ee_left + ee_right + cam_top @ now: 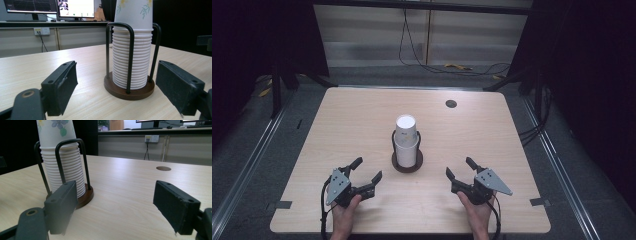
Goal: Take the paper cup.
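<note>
High view: a stack of paper cups (pixel 405 140) stands upright in a cup holder (pixel 407 162) with a round dark wooden base and black wire hoops, near the middle of the pale wooden bench (pixel 362 115). The top cup sticks up above the hoops, and in the left gripper view its side carries a leafy yellow-and-green print (pixel 133 11); the rims below it sit packed in a tight ribbed column inside the hoops.

The left gripper (pixel 364 171) sits just beside the holder, on the person's side and to its left, low over the bench. Its fingers (pixel 61 85) stand wide apart with nothing between them, and the holder shows beyond the gap.

The right gripper (pixel 460 168) sits on the other side of the holder, a little farther off, also low over the bench. Its fingers (pixel 175 203) are apart and hold nothing.

Beyond the holder, towards the far right part of the bench, is a round cable hole (pixel 451 103). Past the far edge, cables (pixel 447 65) lie on the floor.
</note>
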Tool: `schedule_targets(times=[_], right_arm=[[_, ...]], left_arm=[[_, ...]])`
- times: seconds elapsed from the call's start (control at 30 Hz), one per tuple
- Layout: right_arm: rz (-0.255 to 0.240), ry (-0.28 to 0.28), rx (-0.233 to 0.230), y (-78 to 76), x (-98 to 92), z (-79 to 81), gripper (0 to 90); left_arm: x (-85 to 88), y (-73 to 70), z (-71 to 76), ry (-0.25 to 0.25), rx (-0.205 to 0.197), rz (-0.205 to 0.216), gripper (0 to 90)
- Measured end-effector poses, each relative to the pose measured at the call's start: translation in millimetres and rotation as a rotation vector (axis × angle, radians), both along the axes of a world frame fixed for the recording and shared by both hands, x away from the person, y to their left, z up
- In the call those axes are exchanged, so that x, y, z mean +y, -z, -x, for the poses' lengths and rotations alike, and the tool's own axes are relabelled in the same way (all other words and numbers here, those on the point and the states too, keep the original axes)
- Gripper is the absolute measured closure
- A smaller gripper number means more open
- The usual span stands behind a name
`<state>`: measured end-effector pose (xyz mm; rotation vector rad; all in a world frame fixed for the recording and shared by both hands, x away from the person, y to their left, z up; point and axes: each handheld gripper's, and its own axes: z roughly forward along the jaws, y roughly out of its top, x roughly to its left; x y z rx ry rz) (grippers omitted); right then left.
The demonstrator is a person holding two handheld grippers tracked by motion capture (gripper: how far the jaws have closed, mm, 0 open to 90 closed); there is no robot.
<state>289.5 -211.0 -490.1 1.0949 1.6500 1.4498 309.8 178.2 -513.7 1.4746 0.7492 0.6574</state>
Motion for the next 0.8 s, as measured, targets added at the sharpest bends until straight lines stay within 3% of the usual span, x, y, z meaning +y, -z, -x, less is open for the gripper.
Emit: schedule_targets(times=[0.1,0.13,0.23,0.3,0.47,0.6,0.67,0.8], right_arm=[[-0.022,-0.008,0.003,0.4,0.6,-1.7,18.3],[-0.057,-0.029,0.003,-0.1,1.0,-2.8,18.0],[-0.05,-0.042,0.005,-2.3,2.9,-3.9,17.7],[-0.071,-0.063,0.013,-4.9,4.4,-6.5,17.2],[-0.068,-0.116,0.009,-16.5,10.4,-12.5,16.8],[-0.078,-0.157,0.013,-23.0,16.0,-16.6,18.2],[-0.049,-0.191,0.022,-27.2,23.6,-21.5,18.2],[-0.035,-0.215,0.026,-29.1,28.9,-26.3,17.4]], left_arm=[[0.0,0.1,0.2,0.002,-0.002,-0.002,17.3],[0.3,0.0,0.1,0.004,-0.002,-0.004,17.3],[0.5,0.0,0.0,0.008,-0.002,-0.004,17.3],[0.2,0.1,0.1,0.006,-0.001,-0.001,17.3],[0.8,-0.1,-0.3,0.022,-0.006,-0.017,17.3],[-0.1,0.1,0.3,0.02,-0.009,-0.007,17.3],[-0.1,0.3,0.6,0.022,-0.008,0.003,17.3],[-0.1,0.3,0.6,0.023,-0.007,0.002,17.3]])
